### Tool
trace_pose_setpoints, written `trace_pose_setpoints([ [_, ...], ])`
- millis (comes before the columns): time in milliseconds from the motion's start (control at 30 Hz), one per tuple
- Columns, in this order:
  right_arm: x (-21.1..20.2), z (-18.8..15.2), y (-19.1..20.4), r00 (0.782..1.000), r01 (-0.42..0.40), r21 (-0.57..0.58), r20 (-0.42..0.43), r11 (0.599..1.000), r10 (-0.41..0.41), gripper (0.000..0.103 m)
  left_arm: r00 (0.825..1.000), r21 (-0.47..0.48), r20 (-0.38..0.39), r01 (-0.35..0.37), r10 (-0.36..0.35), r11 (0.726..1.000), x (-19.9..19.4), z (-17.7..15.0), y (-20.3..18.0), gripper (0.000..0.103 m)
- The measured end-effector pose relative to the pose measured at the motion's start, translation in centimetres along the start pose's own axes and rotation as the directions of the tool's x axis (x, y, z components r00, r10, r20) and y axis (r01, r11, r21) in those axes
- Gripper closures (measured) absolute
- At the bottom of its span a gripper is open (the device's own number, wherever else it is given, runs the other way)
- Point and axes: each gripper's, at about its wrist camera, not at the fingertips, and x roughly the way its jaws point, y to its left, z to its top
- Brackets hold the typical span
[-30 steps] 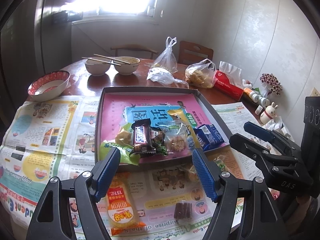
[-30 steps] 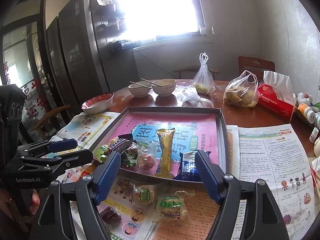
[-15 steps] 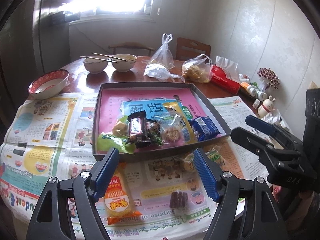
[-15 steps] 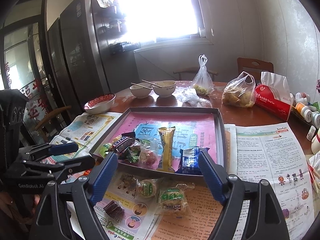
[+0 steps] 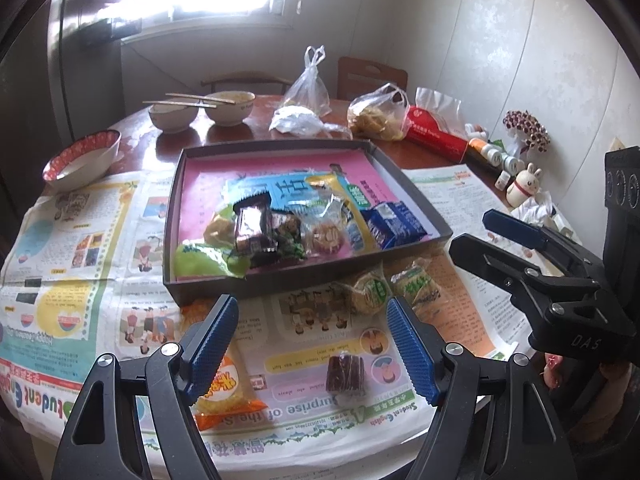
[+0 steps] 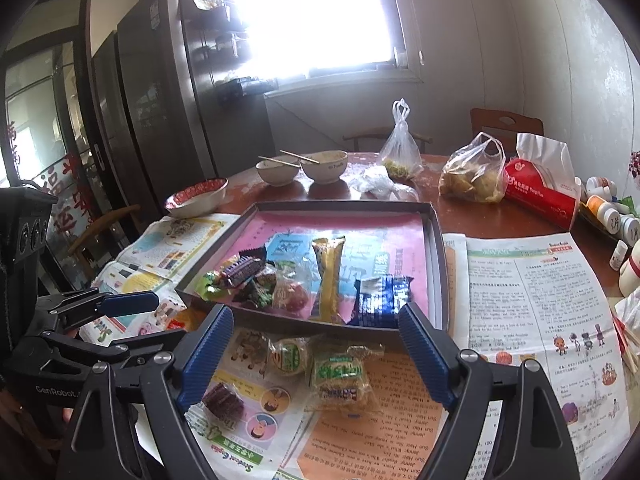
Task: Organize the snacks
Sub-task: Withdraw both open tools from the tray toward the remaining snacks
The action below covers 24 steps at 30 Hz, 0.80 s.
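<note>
Both grippers hover with jaws apart and nothing between them, the left gripper (image 5: 310, 336) above the dark brown snack (image 5: 346, 374) and the right gripper (image 6: 316, 350), just widened, above two green-labelled packets (image 6: 340, 376) lying on newspaper (image 6: 532, 300) before the filled tray (image 6: 438, 276).

One dark tray (image 5: 408, 178) holds six wrapped snacks: a blue packet (image 5: 394, 226), a yellow bar (image 6: 328, 276), a round biscuit (image 5: 326, 236), a purple-wrapped bar (image 5: 251, 226), a green wrapper (image 5: 202, 262) and a pale bun (image 5: 218, 230). Four more lie on newspaper (image 5: 68, 248). Three bowls (image 5: 82, 156), two plastic bags (image 5: 378, 114), one tissue pack (image 5: 436, 136).
</note>
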Motion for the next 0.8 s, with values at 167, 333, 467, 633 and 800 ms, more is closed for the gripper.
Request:
trace_pose_setpoints([
  [167, 0.2, -0.4, -0.2, 1.000, 0.008, 0.004, -0.015, 1.000, -0.008, 0.019, 1.000, 0.007, -0.021, -0.007, 0.008, 1.000, 0.5, -0.5, -0.1, 0.025],
  [333, 0.6, -0.9, -0.4, 0.999, 0.012, 0.007, -0.036, 1.000, -0.012, 0.019, 0.999, 0.018, -0.041, -0.006, 0.007, 1.000, 0.9, -1.0, -0.3, 0.025],
  [467, 0.9, -1.3, -0.5, 0.999, 0.018, 0.006, -0.051, 1.000, -0.017, 0.019, 0.999, 0.031, -0.048, -0.008, 0.009, 0.999, 1.1, -1.2, -0.7, 0.025],
  [633, 1.3, -1.6, -0.7, 0.997, 0.021, 0.008, -0.069, 1.000, -0.020, 0.019, 0.998, 0.042, -0.060, -0.005, 0.007, 0.999, 1.4, -1.4, -1.0, 0.025],
  [800, 1.7, -2.0, -0.9, 0.996, 0.025, 0.014, -0.089, 1.000, -0.023, 0.019, 0.997, 0.049, -0.077, -0.003, 0.006, 0.999, 1.9, -1.7, -1.2, 0.025],
])
